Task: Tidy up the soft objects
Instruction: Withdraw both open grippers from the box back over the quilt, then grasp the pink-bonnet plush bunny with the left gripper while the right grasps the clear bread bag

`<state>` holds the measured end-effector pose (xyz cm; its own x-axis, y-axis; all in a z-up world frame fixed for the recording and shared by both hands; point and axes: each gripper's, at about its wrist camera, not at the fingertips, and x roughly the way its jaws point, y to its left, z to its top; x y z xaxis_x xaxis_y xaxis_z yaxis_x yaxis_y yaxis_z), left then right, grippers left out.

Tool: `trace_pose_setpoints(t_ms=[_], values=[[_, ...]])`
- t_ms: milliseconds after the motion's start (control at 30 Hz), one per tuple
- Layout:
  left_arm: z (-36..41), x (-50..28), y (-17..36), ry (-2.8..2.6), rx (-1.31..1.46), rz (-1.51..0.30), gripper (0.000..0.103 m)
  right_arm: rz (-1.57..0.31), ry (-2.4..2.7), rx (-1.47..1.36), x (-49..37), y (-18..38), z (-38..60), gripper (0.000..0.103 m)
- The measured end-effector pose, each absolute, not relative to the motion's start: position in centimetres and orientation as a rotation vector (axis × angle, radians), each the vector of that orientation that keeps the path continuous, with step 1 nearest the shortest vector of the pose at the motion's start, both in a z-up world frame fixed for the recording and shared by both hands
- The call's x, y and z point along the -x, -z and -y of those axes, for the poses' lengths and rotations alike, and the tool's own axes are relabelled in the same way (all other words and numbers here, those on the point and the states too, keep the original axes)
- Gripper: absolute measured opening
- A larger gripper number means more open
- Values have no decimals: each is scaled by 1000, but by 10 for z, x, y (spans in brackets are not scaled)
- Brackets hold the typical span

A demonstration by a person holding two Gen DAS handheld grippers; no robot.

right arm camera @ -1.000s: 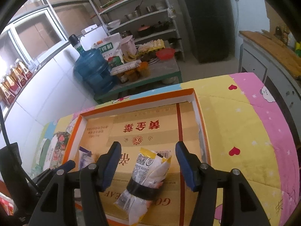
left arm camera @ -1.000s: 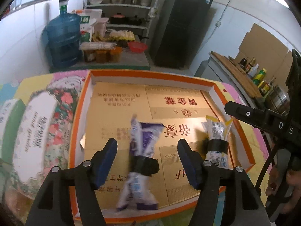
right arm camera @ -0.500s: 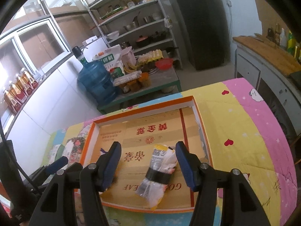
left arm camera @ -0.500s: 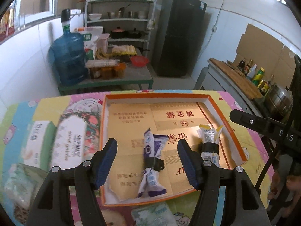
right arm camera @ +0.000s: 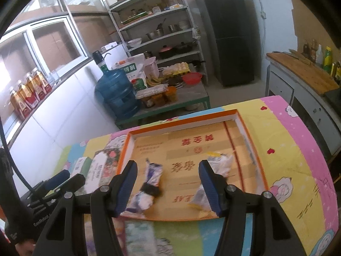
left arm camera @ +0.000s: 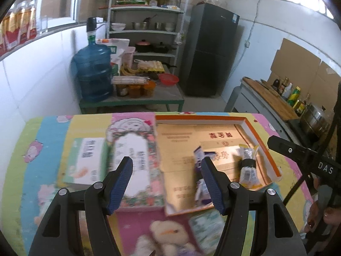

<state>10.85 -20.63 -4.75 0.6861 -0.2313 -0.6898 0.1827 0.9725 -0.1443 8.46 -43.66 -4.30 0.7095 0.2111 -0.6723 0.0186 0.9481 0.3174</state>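
Tray (left arm camera: 253, 125) showing orange rim, white inner wall, tan cardboard floor carrying red print. Left packet (right arm camera: 152, 178) wearing purple and white, black band round middle. Right packet (left arm camera: 248, 166) showing white and yellow, black band too. Cloth (right arm camera: 283, 149) running in pink, yellow, blue and green stripes, red hearts and cartoon figures. Box (left arm camera: 136, 166) bearing floral border. Gripper pads (left arm camera: 120, 184) showing dark blue on black arms.

"DAS" on the right gripper (left arm camera: 324, 167), "LEAF" on the tray (right arm camera: 243, 125) lining
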Motion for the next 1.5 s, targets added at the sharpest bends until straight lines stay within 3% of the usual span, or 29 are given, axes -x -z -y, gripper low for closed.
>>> trace_pose_setpoints(t_ms=[700,1500], values=[[68,-72,42,181,112,-755,68,-748,-111,-249,-35,21,320,60],[-30,-56,82,165,156,-803,68,-823,-137,-228,-22,55,243,60]])
